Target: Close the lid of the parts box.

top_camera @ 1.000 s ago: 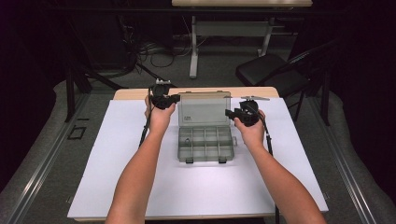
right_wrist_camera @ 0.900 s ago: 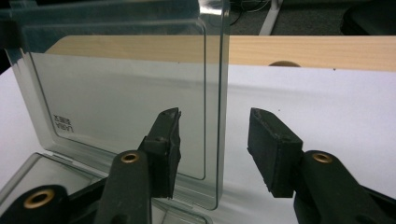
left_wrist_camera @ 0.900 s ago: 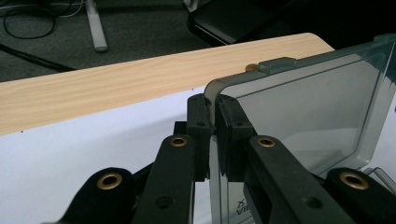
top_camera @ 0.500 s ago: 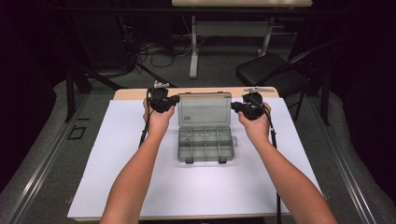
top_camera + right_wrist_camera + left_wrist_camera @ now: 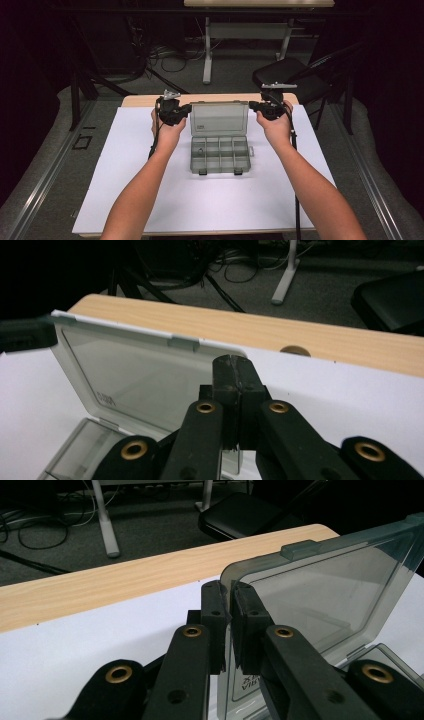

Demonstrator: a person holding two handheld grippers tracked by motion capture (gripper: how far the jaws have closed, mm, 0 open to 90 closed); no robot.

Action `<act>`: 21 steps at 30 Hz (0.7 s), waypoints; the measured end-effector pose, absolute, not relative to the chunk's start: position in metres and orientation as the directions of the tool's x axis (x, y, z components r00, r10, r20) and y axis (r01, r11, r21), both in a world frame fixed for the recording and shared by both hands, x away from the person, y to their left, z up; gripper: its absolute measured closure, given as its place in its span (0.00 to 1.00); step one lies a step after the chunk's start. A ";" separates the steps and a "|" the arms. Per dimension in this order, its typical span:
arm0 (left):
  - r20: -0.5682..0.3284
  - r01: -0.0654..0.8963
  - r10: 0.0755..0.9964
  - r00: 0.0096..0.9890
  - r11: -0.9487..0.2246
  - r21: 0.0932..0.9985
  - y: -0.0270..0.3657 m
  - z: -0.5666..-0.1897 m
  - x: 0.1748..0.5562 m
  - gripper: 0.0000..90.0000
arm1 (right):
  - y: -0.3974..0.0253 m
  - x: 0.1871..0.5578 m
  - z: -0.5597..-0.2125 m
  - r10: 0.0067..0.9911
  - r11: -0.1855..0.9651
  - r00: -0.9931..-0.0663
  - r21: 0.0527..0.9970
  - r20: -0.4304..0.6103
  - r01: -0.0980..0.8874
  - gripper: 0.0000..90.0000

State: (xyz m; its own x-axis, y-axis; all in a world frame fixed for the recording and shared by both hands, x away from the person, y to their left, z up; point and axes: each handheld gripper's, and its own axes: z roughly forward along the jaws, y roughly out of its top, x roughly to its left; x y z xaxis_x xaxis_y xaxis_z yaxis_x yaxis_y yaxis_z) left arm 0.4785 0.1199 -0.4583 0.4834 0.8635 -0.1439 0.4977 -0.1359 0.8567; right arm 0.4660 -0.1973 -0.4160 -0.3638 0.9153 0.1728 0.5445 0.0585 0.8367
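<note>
White paper (image 5: 150, 200) covered the table where the compartment box (image 5: 220, 154) sat open; left gripper (image 5: 183, 111) and right gripper (image 5: 256, 107) each pinched a side of its raised lid (image 5: 219, 118)

a dim room is surrounding the light wooden table (image 5: 145, 100), grey carpeted floor (image 5: 55, 165) is stretching around it, and a black padded chair (image 5: 280, 75) is standing behind.

The upright clear grey plastic lid (image 5: 219, 118) blocks passage between both grippers; the white table sheet (image 5: 125, 200) around is free.
</note>
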 end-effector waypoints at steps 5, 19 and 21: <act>-0.142 0.482 0.860 0.490 -0.132 0.866 0.121 -0.459 0.472 0.95 | -0.192 0.470 -0.403 0.920 0.059 -0.357 0.843 0.162 0.535 1.00; -0.129 0.450 0.847 0.516 -0.139 0.882 0.125 -0.461 0.455 0.95 | -0.182 0.488 -0.410 0.924 0.077 -0.349 0.817 0.158 0.572 0.99; -0.128 0.445 0.848 0.515 -0.137 0.885 0.125 -0.461 0.454 0.95 | -0.180 0.487 -0.412 0.922 0.078 -0.352 0.813 0.161 0.577 0.99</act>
State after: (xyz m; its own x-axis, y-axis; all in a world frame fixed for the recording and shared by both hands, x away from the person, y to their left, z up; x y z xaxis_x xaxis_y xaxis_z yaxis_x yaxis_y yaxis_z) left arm 0.4538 0.1250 -0.4613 0.5147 0.8479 -0.1275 0.4455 -0.1374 0.8847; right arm 0.4875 -0.1803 -0.4118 -0.3521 0.9220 0.1609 0.5767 0.0784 0.8132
